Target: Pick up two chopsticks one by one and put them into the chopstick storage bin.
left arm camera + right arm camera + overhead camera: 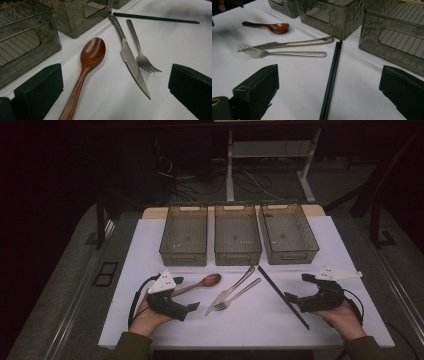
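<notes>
Both pairs of jaws apart, wooden spoon (86, 67) between left gripper's (181, 293) jaws, chopsticks (332, 75) between right gripper's (299, 287).

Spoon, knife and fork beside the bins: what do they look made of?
The spoon looks like wood, reddish-brown with a smooth sheen and faint grain. The knife and fork look like metal, probably stainless steel: silver-grey, brushed, reflecting light, the knife's edge serrated.

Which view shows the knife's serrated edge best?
The left gripper view: the knife lies close, its teeth clear along the blade. The right gripper view shows it side-on, teeth unreadable; the high view shows it small.
</notes>
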A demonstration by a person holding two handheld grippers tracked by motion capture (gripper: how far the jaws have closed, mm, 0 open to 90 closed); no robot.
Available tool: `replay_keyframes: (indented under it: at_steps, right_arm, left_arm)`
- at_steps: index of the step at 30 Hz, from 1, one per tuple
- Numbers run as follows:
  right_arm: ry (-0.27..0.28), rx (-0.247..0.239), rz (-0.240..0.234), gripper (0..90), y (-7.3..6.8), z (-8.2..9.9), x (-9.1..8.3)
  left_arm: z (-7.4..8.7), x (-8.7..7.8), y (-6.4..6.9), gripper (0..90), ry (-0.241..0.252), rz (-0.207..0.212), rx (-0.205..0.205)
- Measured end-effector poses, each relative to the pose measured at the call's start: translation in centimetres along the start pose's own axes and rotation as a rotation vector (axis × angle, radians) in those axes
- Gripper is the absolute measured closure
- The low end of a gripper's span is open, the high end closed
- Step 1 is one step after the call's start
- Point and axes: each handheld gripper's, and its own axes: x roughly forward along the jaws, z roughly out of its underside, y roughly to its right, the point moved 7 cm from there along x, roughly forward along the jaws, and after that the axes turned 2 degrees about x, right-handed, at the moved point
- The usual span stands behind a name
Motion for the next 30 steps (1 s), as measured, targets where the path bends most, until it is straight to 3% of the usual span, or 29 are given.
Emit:
replay_keyframes:
  at_steps: [19,30]
  right_arm:
    - [-0.017,0.019,0.009,2.1,0.5,-1.3,1.0]
    - [-0.051,-0.008,-0.004,2.1,0.3,-1.7,2.4]
  left_arm:
    - [0.0,0.3,0.0,0.0,-0.004,0.002,0.003]
    - [-0.1,0.5,0.1,0.0,-0.002,0.007,0.006]
